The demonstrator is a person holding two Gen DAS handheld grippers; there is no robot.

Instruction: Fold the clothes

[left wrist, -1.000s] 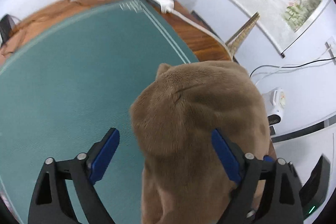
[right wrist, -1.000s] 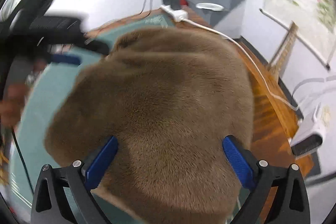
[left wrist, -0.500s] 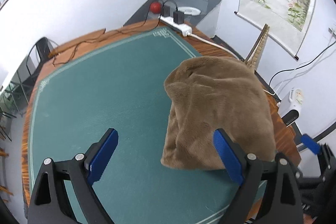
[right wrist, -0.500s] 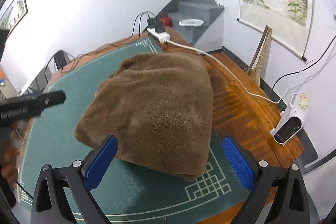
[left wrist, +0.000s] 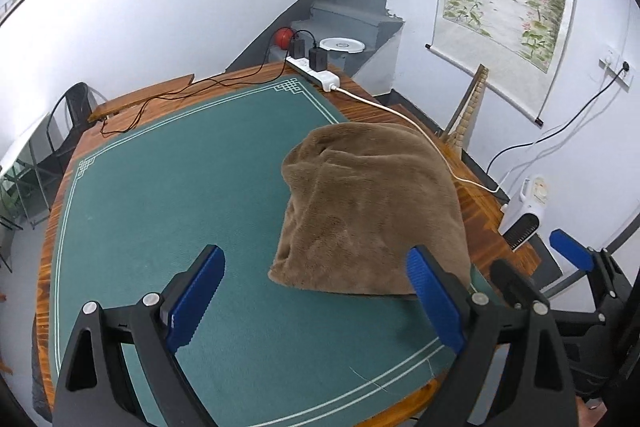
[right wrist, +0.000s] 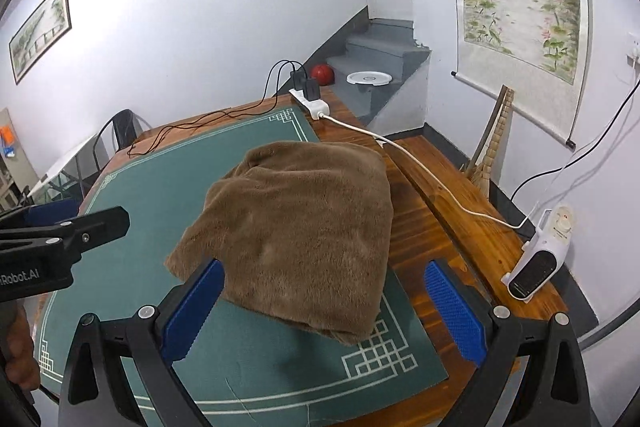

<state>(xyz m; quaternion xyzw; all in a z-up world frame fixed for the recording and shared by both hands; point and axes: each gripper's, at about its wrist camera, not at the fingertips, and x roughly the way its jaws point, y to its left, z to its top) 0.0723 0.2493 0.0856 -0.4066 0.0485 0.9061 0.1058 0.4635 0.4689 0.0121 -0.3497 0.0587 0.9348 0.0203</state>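
The left gripper (left wrist: 316, 297) is held above the green mat (left wrist: 160, 195) with its blue-padded fingers (left wrist: 196, 301) spread wide, nothing between them. The right gripper (right wrist: 334, 311) is likewise held above the mat's near corner, jaws parted and unloaded, clear of the mat.

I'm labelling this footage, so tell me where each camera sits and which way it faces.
Left wrist: on the left gripper, above the table's near edge, facing the folded brown garment; the right gripper shows at right.
Right wrist: on the right gripper, facing the same garment; the left gripper shows at left.
Shared: garment, green mat.
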